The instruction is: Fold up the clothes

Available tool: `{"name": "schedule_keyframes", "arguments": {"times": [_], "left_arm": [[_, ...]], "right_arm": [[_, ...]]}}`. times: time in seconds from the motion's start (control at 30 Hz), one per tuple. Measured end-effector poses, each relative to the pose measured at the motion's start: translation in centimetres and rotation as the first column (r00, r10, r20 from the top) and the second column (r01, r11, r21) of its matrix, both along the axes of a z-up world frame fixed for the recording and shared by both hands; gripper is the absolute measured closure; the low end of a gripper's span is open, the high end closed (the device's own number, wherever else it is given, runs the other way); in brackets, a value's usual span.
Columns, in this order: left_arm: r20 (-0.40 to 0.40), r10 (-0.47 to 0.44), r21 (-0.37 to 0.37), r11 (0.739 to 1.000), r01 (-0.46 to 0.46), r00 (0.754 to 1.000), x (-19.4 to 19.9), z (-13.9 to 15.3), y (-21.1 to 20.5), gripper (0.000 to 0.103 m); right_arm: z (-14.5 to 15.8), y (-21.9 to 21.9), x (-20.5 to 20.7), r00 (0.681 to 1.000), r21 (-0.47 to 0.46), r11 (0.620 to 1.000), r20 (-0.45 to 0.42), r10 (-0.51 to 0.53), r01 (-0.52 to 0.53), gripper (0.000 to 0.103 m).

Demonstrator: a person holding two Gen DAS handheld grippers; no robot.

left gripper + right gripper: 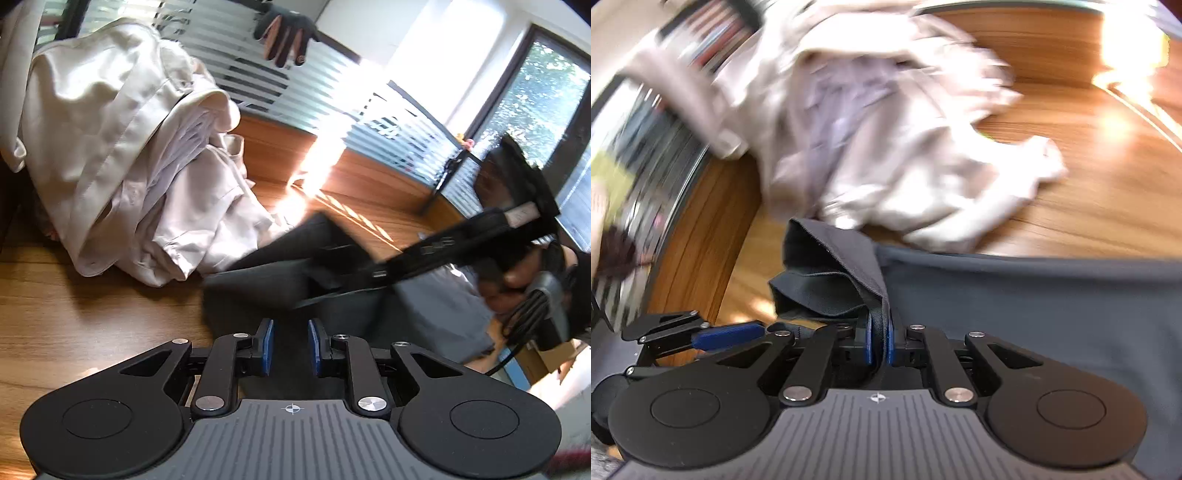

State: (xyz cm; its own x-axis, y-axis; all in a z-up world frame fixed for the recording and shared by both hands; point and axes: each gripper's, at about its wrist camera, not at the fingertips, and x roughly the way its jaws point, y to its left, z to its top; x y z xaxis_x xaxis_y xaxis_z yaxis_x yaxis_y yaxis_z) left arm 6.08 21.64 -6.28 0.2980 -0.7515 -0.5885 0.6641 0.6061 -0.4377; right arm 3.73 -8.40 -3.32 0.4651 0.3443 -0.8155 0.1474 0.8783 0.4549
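Both tongs showed clearly, each from its own camera. From the left wrist, the left gripper (290, 347) stood with its blue pads (266, 346) parted by a plain gap and nothing between them, poised just over the near edge of the dark garment (266, 291) spread on the wooden table (74, 325). Beyond it, to the left, a heap of pale clothes (122, 155) sat piled high on the table, its lower folds touching the dark cloth. At the right, blurred, the right gripper (314, 301) reached in over the dark garment, gripped by a gloved hand (517, 280). Striped blinds (258, 66) and a bright window (546, 99) lay behind, with a glare of sun across the tabletop. From the right wrist, the right gripper (880, 345) was closed tight on a bunched fold of the dark garment (1034, 314), which rose between the pads and spread away flat to the right. The pale clothes (886, 140) lay beyond, smeared by blur, on the table (1108, 192). At lower left, a blue pad of the left gripper (727, 338) showed just beside the dark fold.
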Motion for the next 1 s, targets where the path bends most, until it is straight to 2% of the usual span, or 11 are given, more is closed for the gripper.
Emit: {"name": "schedule_keyframes", "arguments": {"times": [0.13, 0.3, 0.5, 0.7, 1.0], "left_arm": [[-0.008, 0.018, 0.033, 0.999, -0.017, 1.0, 0.8, -0.6, -1.8, 0.081], [0.002, 0.025, 0.08, 0.997, -0.026, 1.0, 0.6, -1.1, -7.1, 0.081], [0.014, 0.037, 0.136, 0.99, -0.038, 0.999, 0.1, -1.7, -13.7, 0.081], [0.017, 0.071, 0.199, 0.977, -0.073, 0.997, -2.7, -1.2, -21.5, 0.08], [0.032, 0.086, 0.216, 0.972, -0.091, 0.996, -7.3, -0.3, -31.0, 0.08]], "right_arm": [[-0.1, -6.0, -2.7, 0.992, 0.043, 0.991, 0.007, -0.124, 0.123, 0.095], [-0.3, -14.1, -6.3, 0.975, 0.081, 0.972, 0.01, -0.224, 0.222, 0.095], [-2.1, -23.9, -11.0, 0.961, 0.092, 0.957, -0.003, -0.277, 0.276, 0.095], [-4.0, -34.0, -15.8, 0.954, 0.078, 0.951, -0.032, -0.297, 0.298, 0.095], [-4.2, -47.0, -21.8, 0.947, 0.037, 0.947, -0.026, -0.319, 0.32, 0.095]]}}
